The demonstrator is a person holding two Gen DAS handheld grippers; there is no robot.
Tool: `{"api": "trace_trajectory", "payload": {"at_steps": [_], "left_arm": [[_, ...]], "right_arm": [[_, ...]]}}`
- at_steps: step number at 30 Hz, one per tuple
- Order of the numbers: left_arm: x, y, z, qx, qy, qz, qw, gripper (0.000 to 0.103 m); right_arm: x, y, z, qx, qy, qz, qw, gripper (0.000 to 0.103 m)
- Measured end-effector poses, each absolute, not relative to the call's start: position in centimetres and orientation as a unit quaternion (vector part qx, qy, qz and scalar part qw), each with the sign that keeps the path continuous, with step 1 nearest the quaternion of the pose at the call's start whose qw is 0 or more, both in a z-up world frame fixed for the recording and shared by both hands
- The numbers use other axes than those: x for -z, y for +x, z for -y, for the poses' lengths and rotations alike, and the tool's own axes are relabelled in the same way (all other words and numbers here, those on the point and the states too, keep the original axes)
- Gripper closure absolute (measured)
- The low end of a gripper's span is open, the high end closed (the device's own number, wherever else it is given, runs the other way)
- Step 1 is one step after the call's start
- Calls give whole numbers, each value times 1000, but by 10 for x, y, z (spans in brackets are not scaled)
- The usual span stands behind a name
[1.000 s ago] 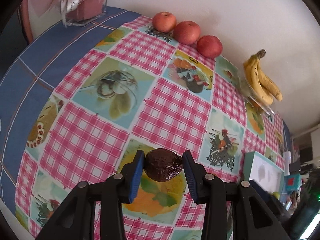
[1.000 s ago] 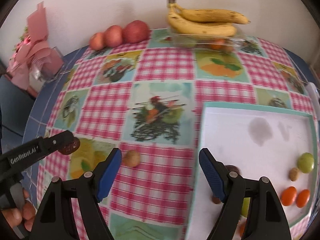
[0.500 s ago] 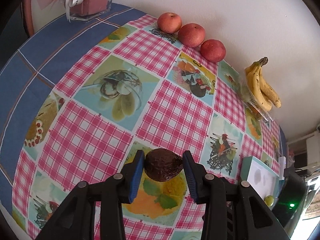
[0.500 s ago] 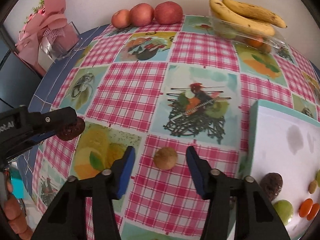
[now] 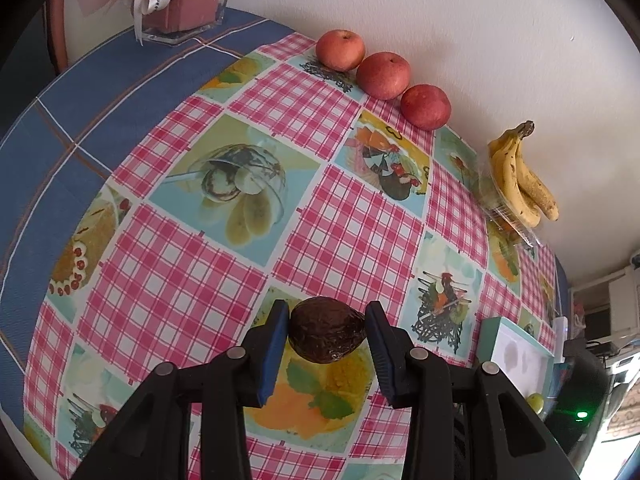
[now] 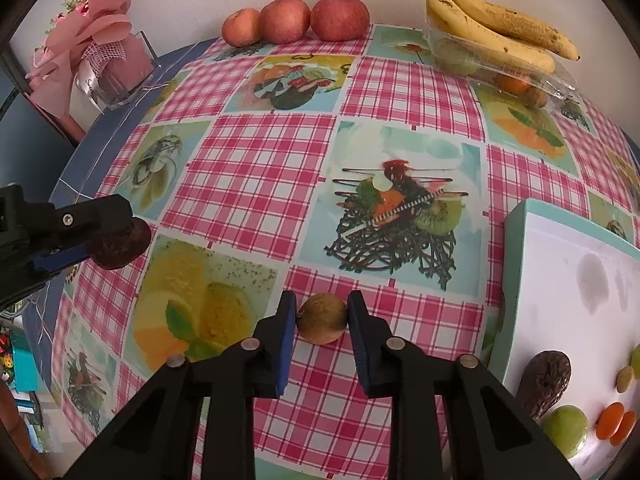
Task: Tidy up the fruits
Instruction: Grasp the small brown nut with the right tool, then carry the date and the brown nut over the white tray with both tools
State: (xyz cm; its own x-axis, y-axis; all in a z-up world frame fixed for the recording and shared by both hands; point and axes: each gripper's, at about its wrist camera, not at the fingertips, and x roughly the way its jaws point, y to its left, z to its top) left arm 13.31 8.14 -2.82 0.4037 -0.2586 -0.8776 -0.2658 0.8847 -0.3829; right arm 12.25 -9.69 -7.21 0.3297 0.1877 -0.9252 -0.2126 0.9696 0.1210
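Holding a dark wrinkled fruit in my left gripper, pads pinching both sides, lifted over the tablecloth. My right gripper brackets the small brown fruit on the cloth, fingers narrow; I can't tell if the pads touch it yet. Risk: the round fruit rolls or squirts out if I close off-centre, and the dark one slips on its slick skin. The white tray is cut off at the right, its far contents unclear.

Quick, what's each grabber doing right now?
Left gripper: shut on the dark avocado, held above the table.
Right gripper: closed around the kiwi on the tablecloth.
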Motion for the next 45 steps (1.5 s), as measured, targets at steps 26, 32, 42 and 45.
{"api": "trace_trajectory", "payload": {"at_steps": [26,32,42,45], "left_arm": [[-11,122,-37,31,-188,-516,835,61],[-15,119,-11,47,-164,-518,839,61],[-23,115,59,96,-105,-520,842,61],[-22,112,84,113,-81,-522,841,61]], "right_arm": [[-12,114,196,-49,70,-514,854,76],[-15,110,238,-7,95,-510,855,76],[-22,100,310,58,144,-495,855,76],[-25,97,321,70,146,-492,855,76]]}}
